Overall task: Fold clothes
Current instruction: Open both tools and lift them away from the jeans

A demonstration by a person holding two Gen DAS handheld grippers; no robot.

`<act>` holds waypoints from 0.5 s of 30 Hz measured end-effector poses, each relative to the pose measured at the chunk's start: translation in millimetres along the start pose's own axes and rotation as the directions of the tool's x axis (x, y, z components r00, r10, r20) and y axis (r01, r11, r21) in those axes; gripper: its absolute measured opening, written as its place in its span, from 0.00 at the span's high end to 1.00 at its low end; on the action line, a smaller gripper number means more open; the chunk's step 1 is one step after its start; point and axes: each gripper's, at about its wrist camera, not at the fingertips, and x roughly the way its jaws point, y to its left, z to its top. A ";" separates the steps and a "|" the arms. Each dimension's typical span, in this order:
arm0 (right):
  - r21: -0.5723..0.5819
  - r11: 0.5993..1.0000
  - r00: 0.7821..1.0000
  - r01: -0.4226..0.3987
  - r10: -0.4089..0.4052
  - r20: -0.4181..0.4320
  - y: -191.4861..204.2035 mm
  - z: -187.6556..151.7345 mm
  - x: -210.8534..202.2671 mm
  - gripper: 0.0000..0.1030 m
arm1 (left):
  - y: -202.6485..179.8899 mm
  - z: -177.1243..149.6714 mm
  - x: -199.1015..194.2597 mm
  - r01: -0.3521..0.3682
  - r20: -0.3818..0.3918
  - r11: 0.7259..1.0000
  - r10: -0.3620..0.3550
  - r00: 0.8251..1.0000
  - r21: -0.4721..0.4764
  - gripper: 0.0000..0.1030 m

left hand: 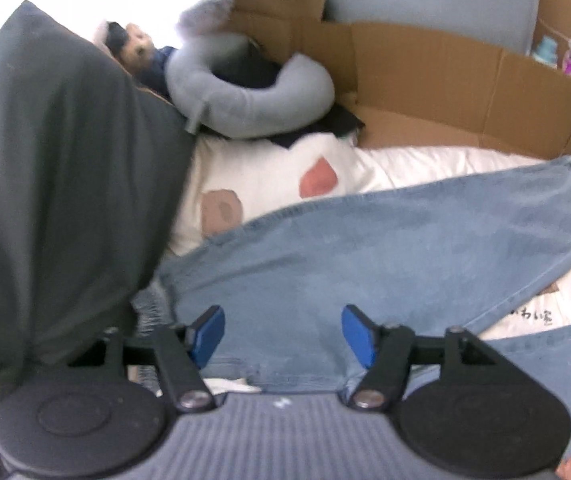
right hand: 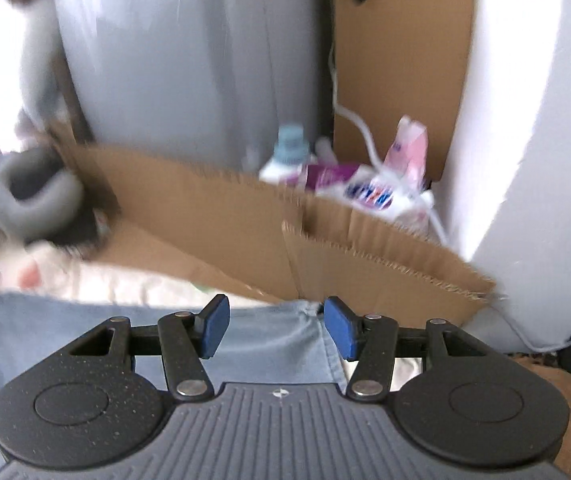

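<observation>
Light blue jeans (left hand: pixel 385 248) lie spread on a white printed bedsheet (left hand: pixel 269 176), one leg reaching to the right. My left gripper (left hand: pixel 283 330) hovers open just above the jeans near their upper part, nothing between its blue pads. A dark grey garment (left hand: pixel 57 184) hangs or lies bunched at the left, beside the left finger. In the right wrist view, my right gripper (right hand: pixel 276 328) is open over the hem end of a jeans leg (right hand: pixel 253 336), with nothing held.
A grey neck pillow (left hand: pixel 245 96) and a plush toy (left hand: pixel 137 50) lie at the head of the bed. Flattened cardboard (right hand: pixel 245 216) lines the bed's far side. Bottles and packets (right hand: pixel 349 176) stand behind it, near a white cable and grey wall.
</observation>
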 end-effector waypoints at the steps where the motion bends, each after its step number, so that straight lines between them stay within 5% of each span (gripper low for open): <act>1: 0.006 1.000 1.000 -0.007 0.007 0.011 -0.4 3.8 -14.7 0.42 | 3.8 0.3 -12.5 0.003 0.001 1.000 -0.003 1.000 -0.010 0.30; 15: 0.019 0.996 0.992 -0.090 0.088 0.090 -31.9 31.2 -210.2 0.37 | 48.8 -39.2 -121.7 0.046 -0.012 0.993 -0.048 0.999 -0.107 0.22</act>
